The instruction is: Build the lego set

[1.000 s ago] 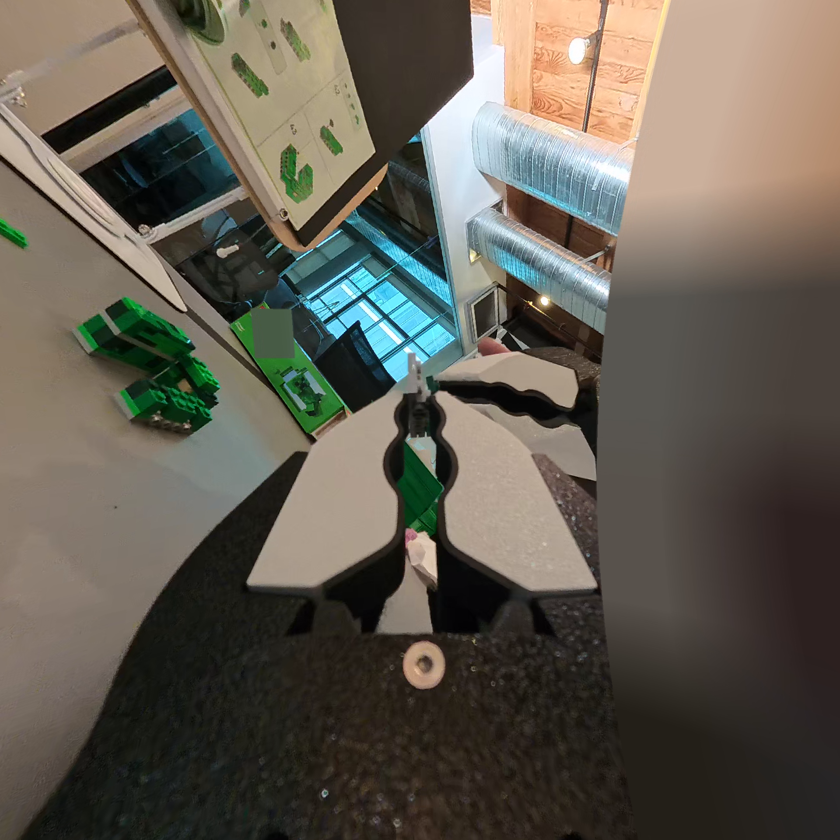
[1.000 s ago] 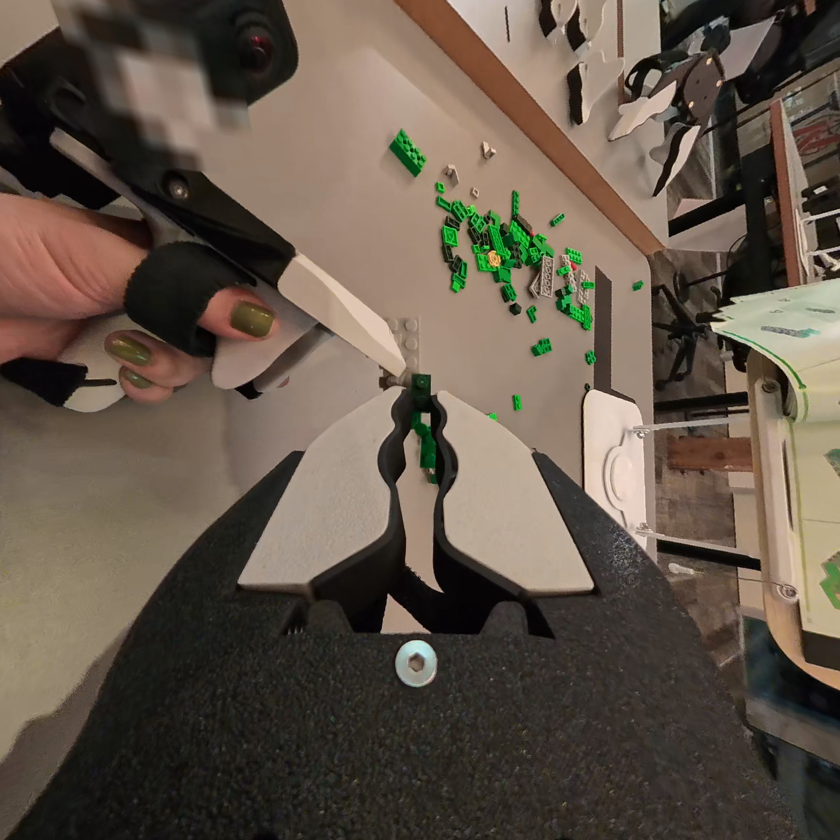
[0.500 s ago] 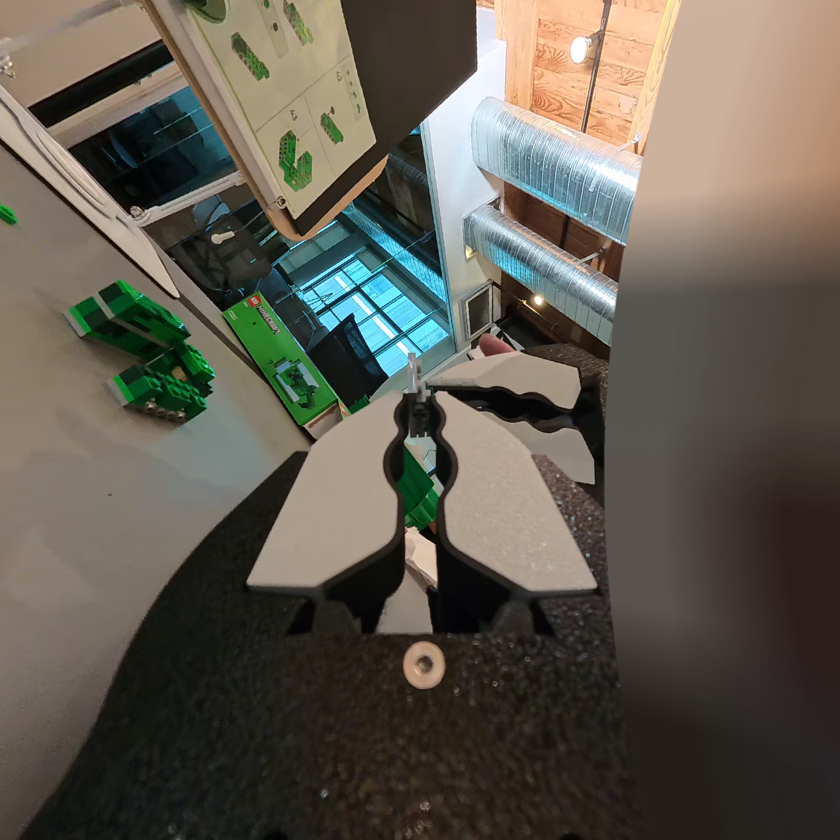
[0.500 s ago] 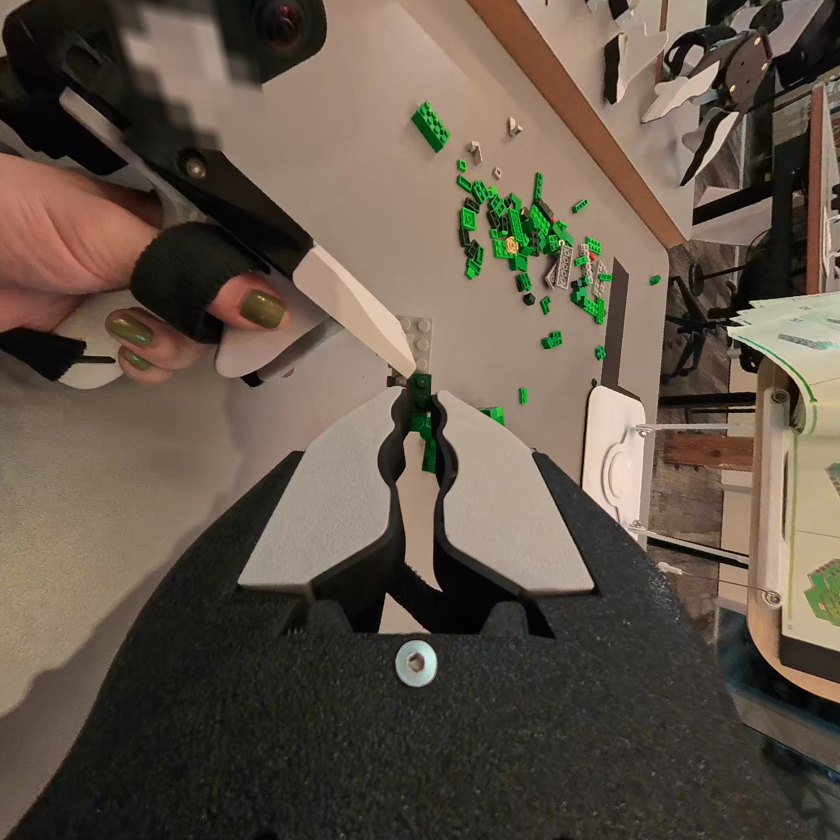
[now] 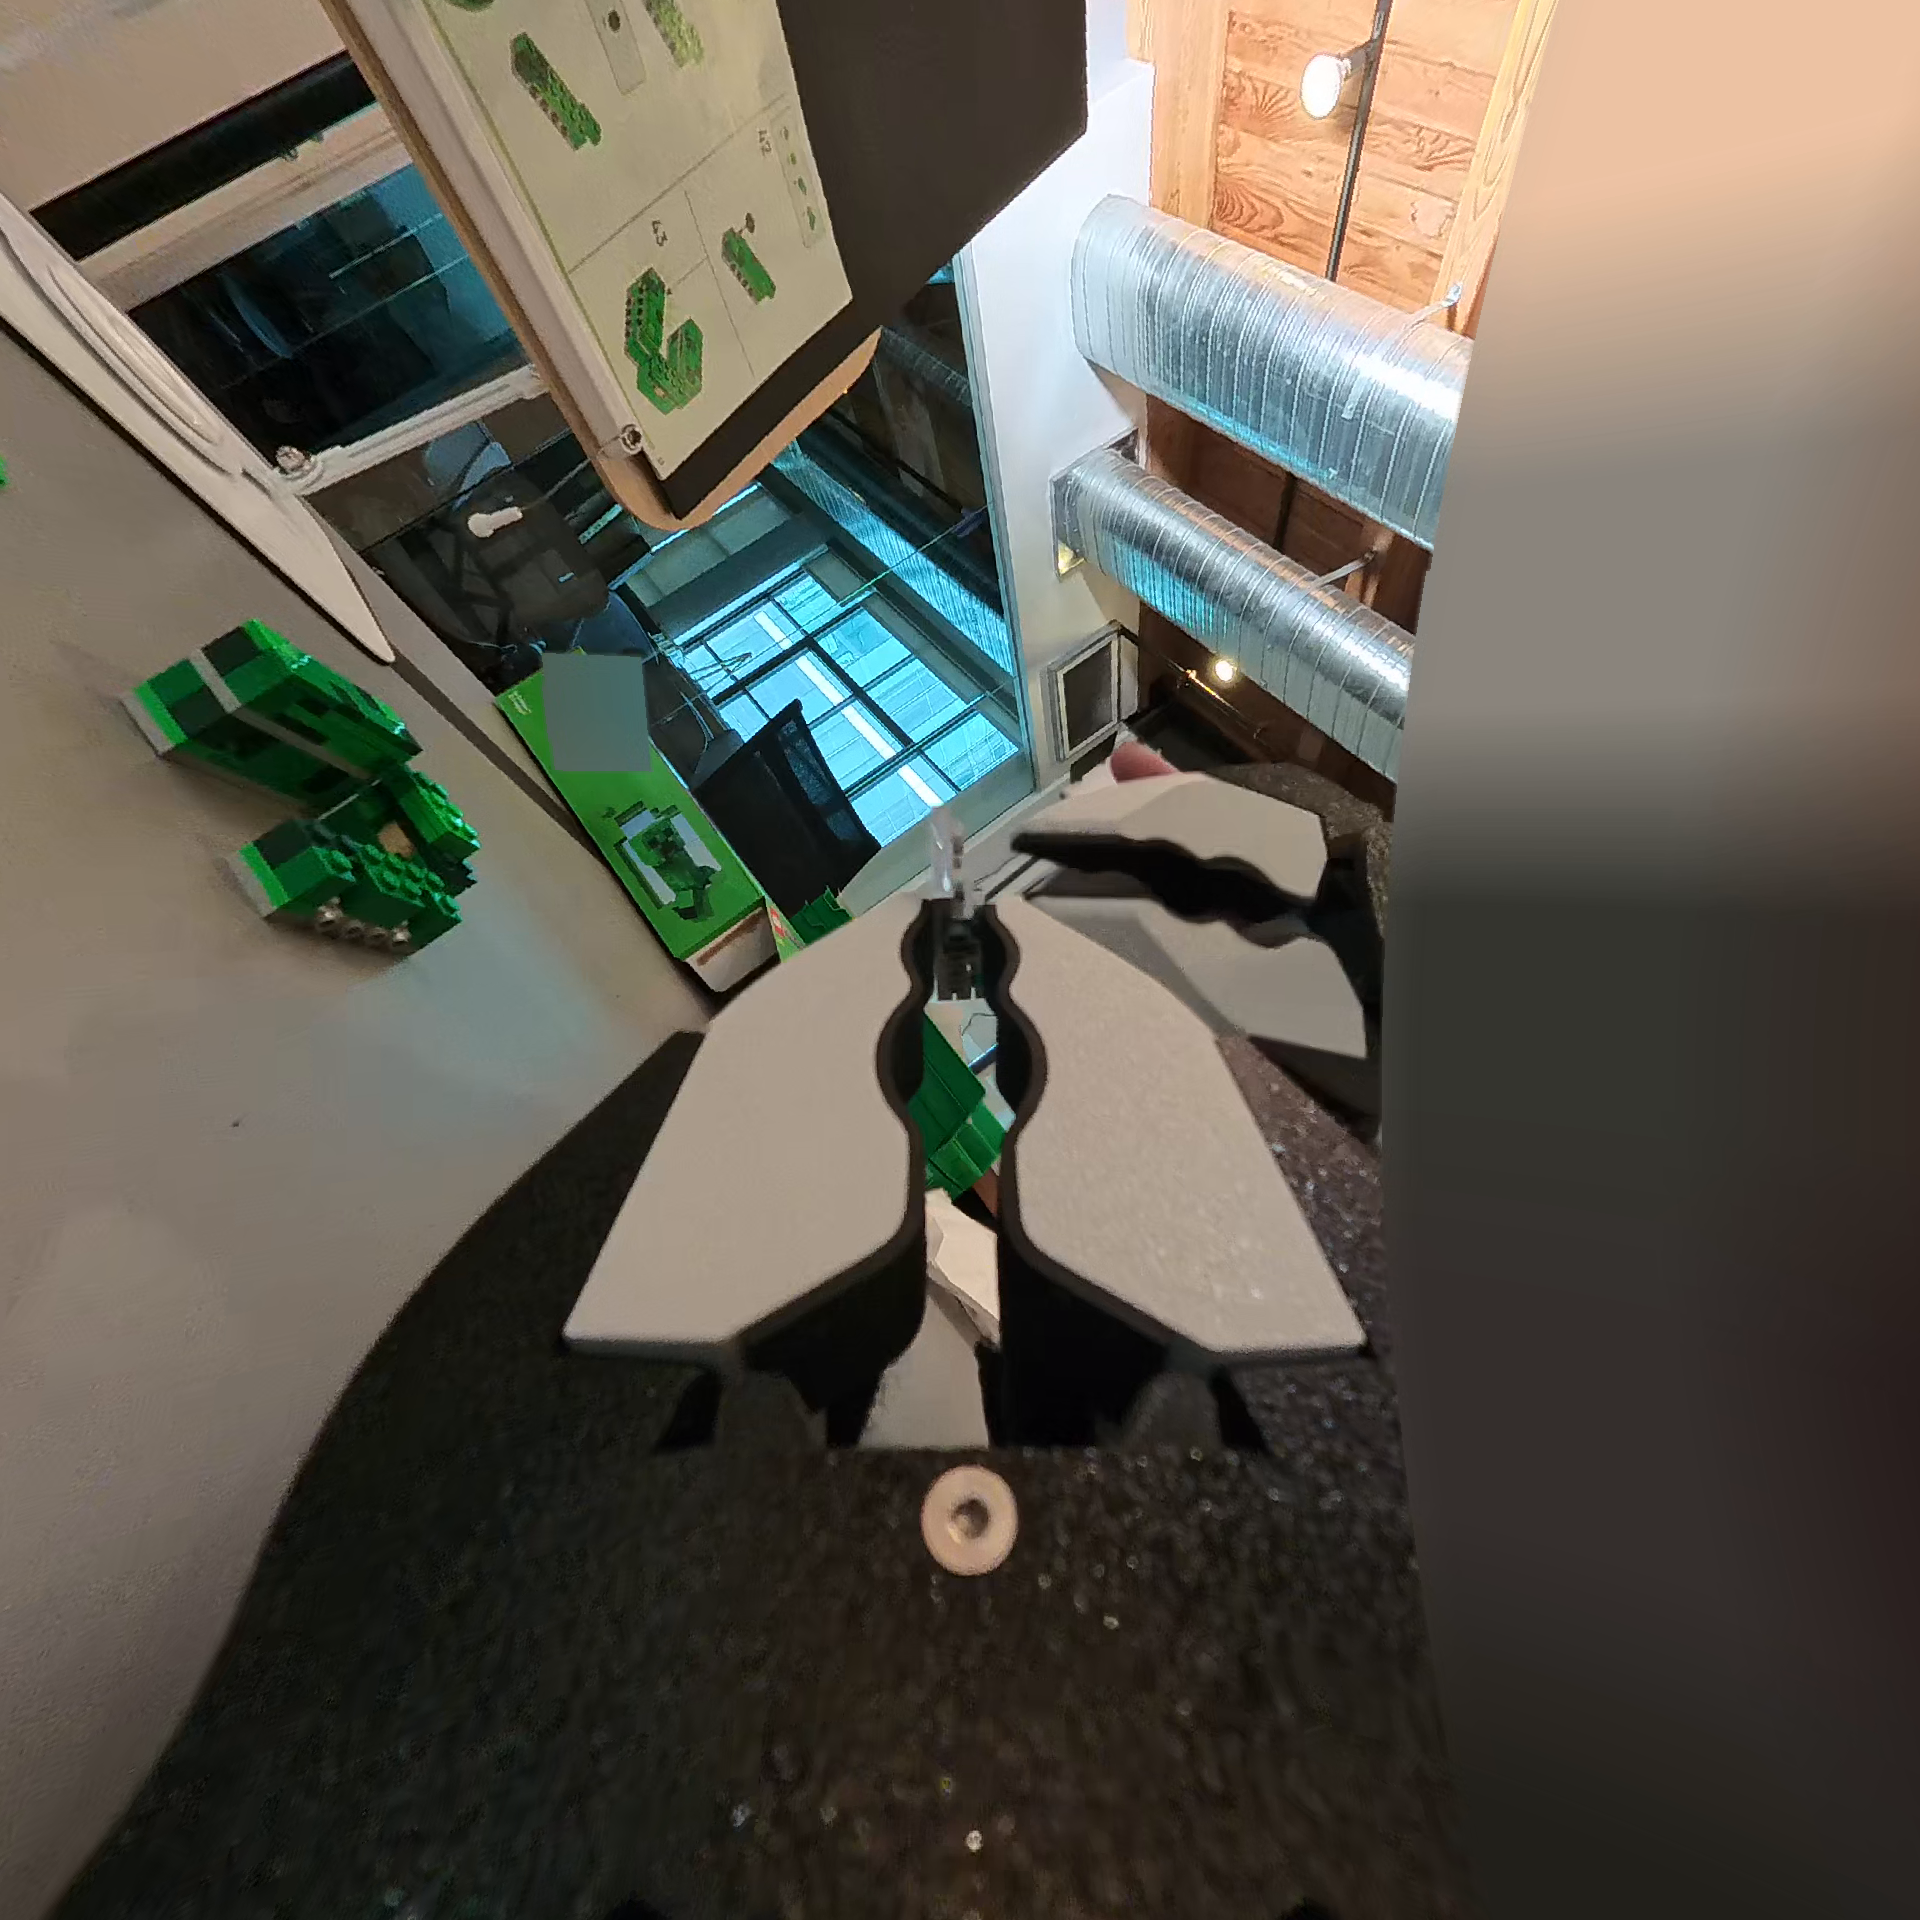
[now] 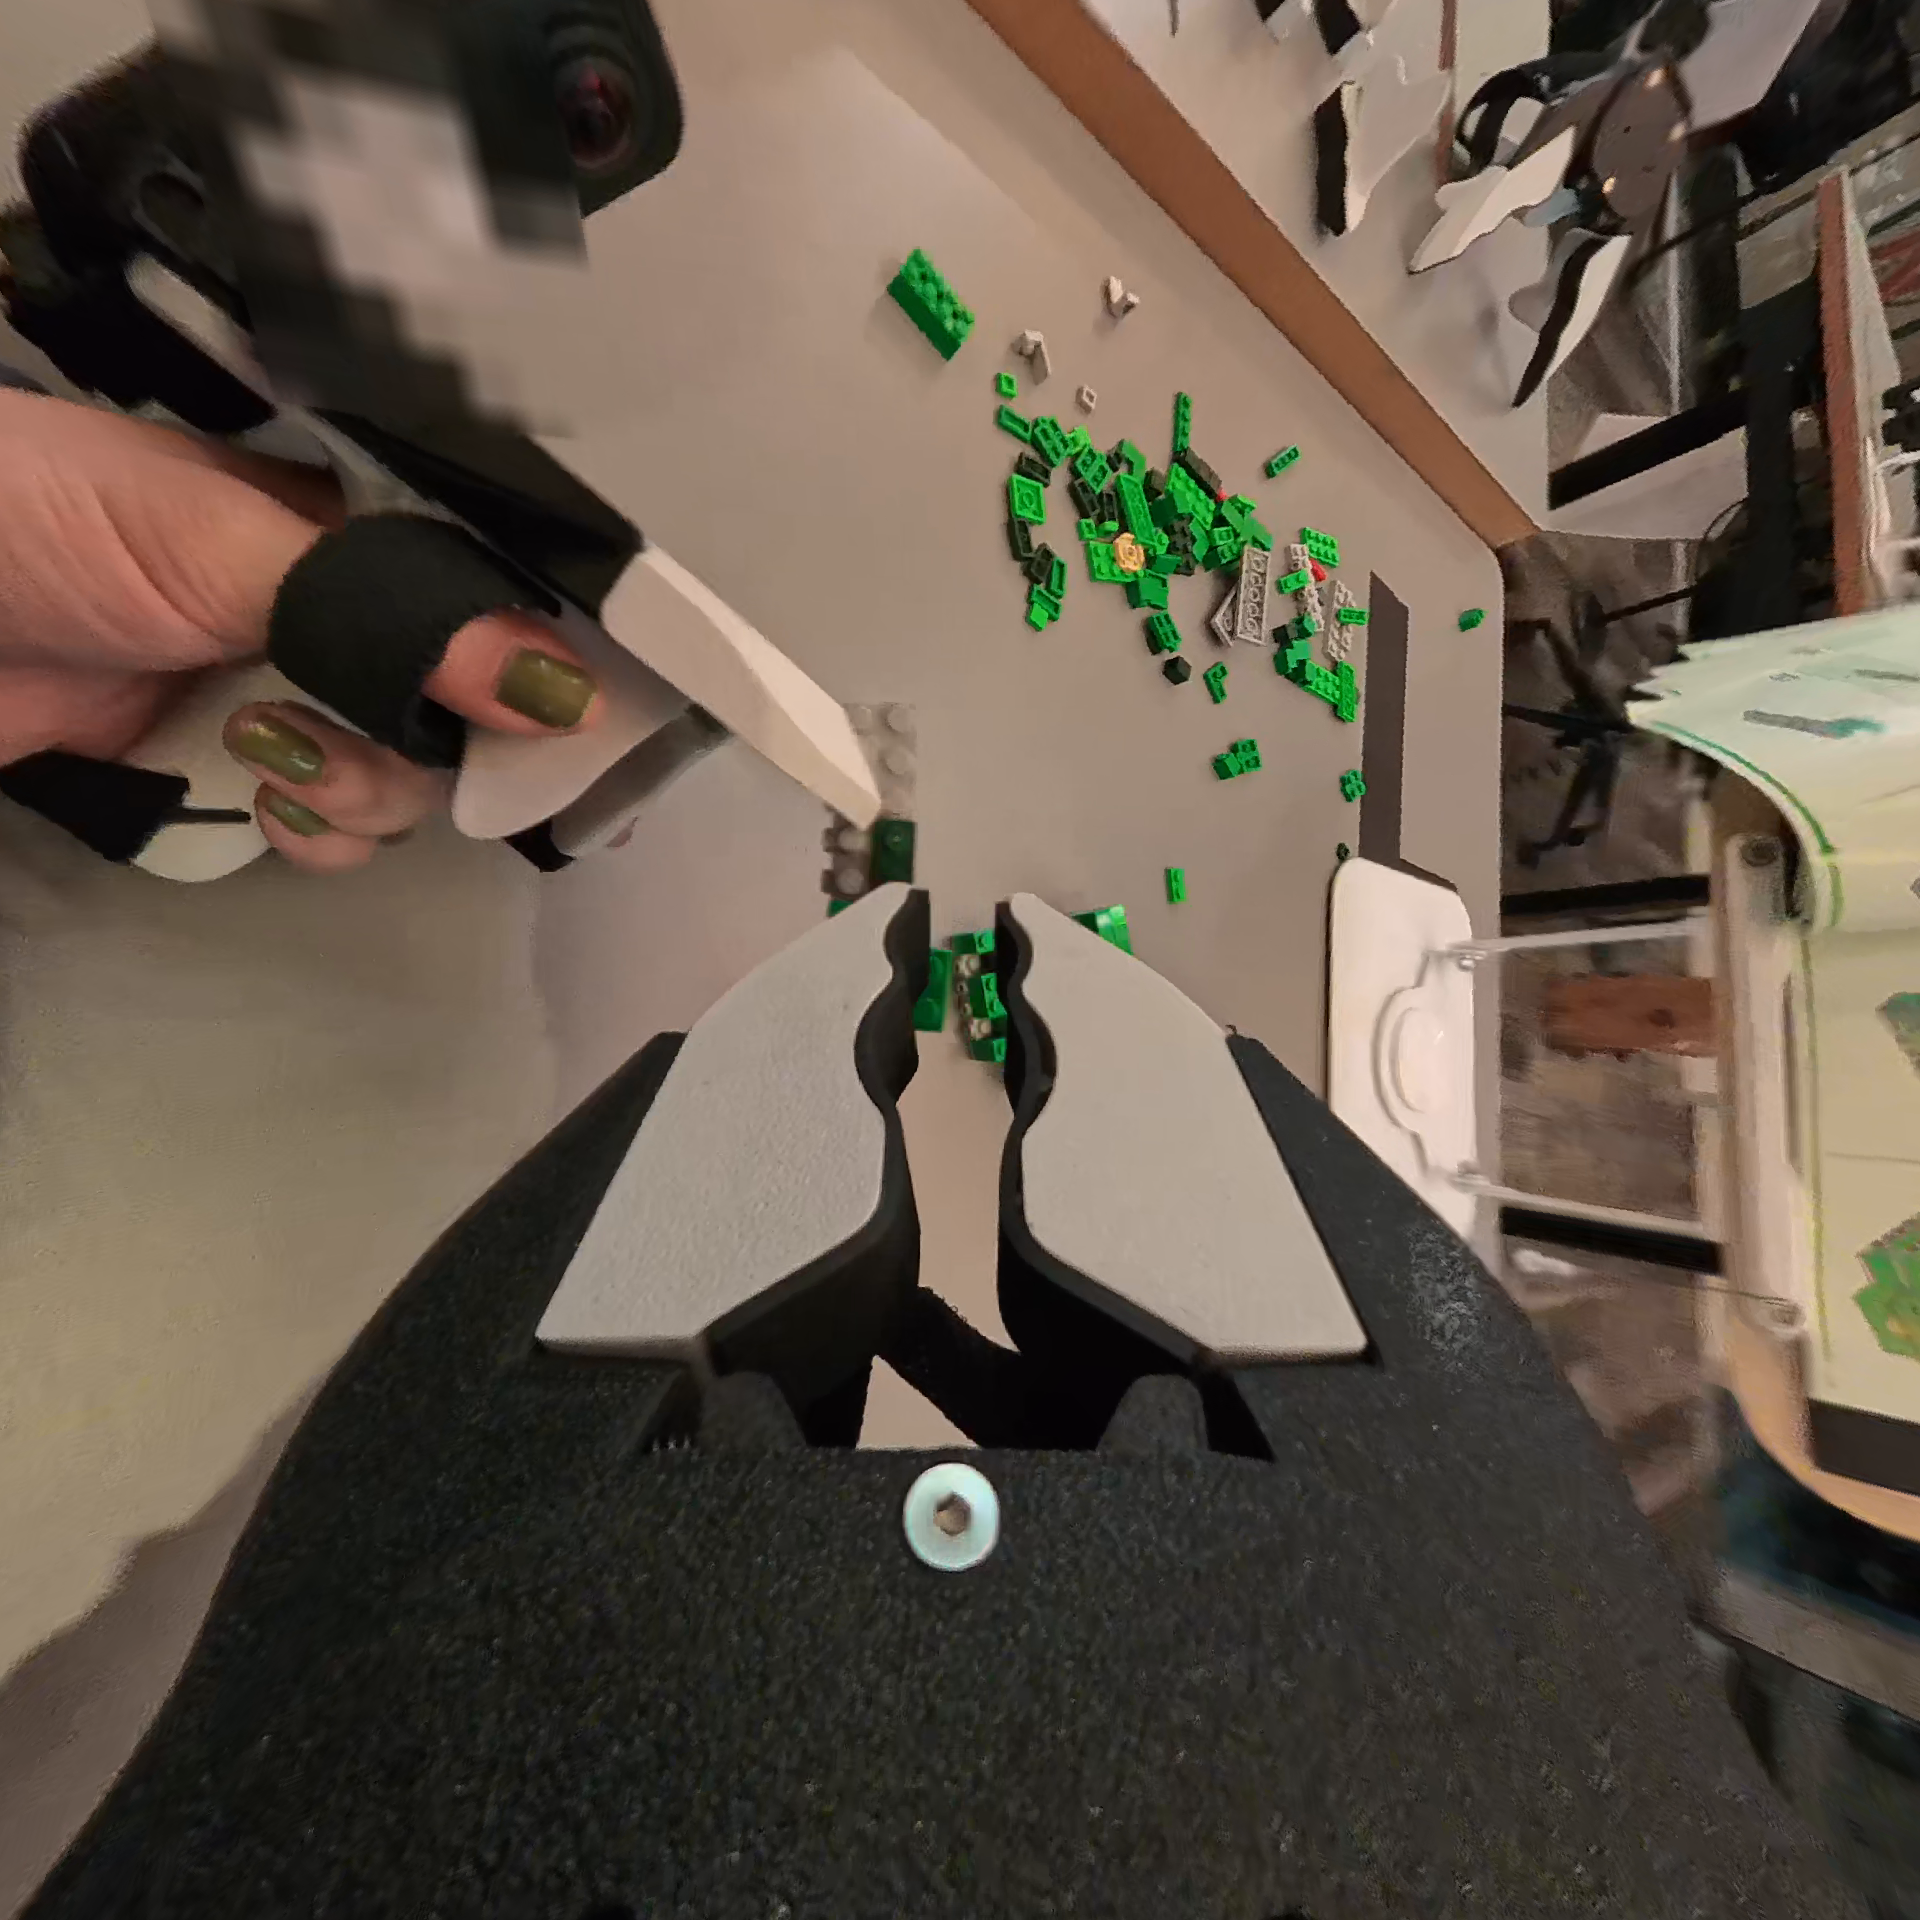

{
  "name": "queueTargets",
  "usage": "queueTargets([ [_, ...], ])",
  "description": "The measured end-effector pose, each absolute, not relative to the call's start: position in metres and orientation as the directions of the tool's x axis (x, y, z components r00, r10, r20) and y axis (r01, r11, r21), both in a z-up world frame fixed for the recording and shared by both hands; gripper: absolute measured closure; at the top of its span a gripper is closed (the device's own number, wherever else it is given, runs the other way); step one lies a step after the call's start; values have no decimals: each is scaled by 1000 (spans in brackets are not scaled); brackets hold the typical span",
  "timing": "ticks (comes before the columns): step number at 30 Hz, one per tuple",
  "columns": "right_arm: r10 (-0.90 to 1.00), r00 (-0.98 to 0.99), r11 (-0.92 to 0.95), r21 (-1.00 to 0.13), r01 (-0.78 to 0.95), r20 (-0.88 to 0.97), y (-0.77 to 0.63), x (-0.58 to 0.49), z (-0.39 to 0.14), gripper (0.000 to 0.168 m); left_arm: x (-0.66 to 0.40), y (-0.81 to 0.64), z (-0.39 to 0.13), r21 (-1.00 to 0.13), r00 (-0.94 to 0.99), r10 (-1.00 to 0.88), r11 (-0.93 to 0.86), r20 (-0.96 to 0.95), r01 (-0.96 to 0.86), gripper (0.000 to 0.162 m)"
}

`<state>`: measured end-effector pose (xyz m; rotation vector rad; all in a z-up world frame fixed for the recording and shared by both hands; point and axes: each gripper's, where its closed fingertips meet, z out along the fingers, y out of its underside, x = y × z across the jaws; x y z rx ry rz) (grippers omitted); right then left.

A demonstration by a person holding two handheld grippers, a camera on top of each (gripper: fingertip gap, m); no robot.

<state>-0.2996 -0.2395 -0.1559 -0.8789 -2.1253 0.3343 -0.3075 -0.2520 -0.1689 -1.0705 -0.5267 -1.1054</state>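
Right wrist view showed the right gripper with its grey fingers slightly parted and nothing between them — released, hovering above the pale grey tabletop. Just ahead and to the left, the left gripper, held in a person's hand, was clenched on a small grey studded lego plate with a dark green brick on it. A scattered pile of loose green and grey lego pieces lay farther off, with one flat bright green plate apart from it. A white stand carrying the open instruction booklet stood at the right edge.

In the left wrist view the left gripper pinched the small piece at its tips, and a partly built green lego model rested on the table, well apart to the left.
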Motion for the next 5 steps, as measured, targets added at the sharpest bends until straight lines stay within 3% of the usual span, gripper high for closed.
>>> queueTargets([
  [2,765,-452,641,-607,469,459,-237,-298,-145,155,-306,-252,-168,-429,400,-463,45,791,902,154],
  [5,832,-549,440,-698,565,79,-235,-293,-146,142,-300,-252,-167,-445,399,-484,23,779,895,155],
])
